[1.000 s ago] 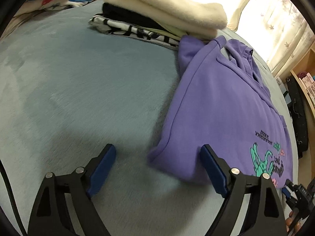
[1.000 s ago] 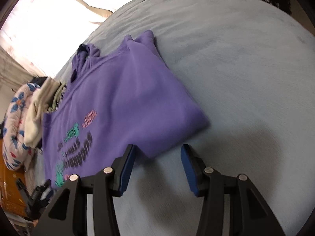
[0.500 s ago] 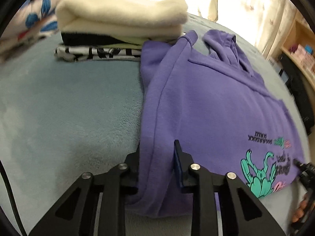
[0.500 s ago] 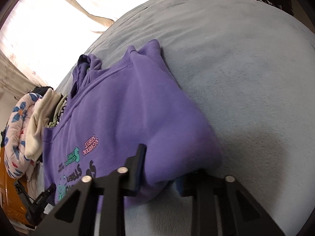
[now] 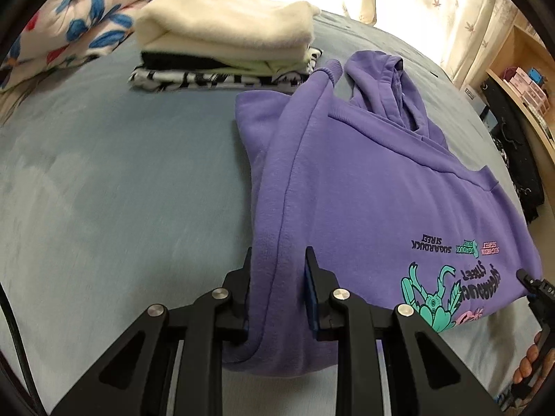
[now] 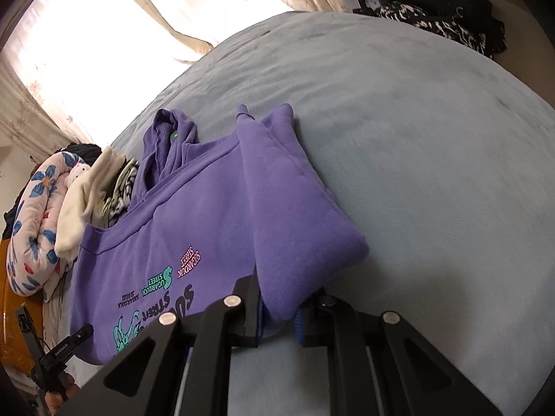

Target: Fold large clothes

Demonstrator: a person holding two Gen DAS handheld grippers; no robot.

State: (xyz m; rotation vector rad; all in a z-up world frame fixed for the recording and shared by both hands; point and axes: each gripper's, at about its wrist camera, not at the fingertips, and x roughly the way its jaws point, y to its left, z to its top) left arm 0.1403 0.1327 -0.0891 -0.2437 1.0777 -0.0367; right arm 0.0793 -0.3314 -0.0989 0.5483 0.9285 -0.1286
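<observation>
Now left hand-held gripper (image 5: 277, 284), right hand-held gripper (image 6: 277, 306) just closed, pinching purple hoodie (image 5: 364, 190).

Purple hoodie (image 5: 364, 187) (teal print), blue-grey blanket (image 5: 121, 173).

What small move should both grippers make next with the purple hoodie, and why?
Probably lift both corners together and carry the hem toward the hood. The left gripper and the right gripper, whose jaws have just been closing, each pinch a bottom corner of the purple hoodie. Its sleeves are already folded in, and it lies lengthwise on the blue blanket, so a crosswise fold seems next.
</observation>
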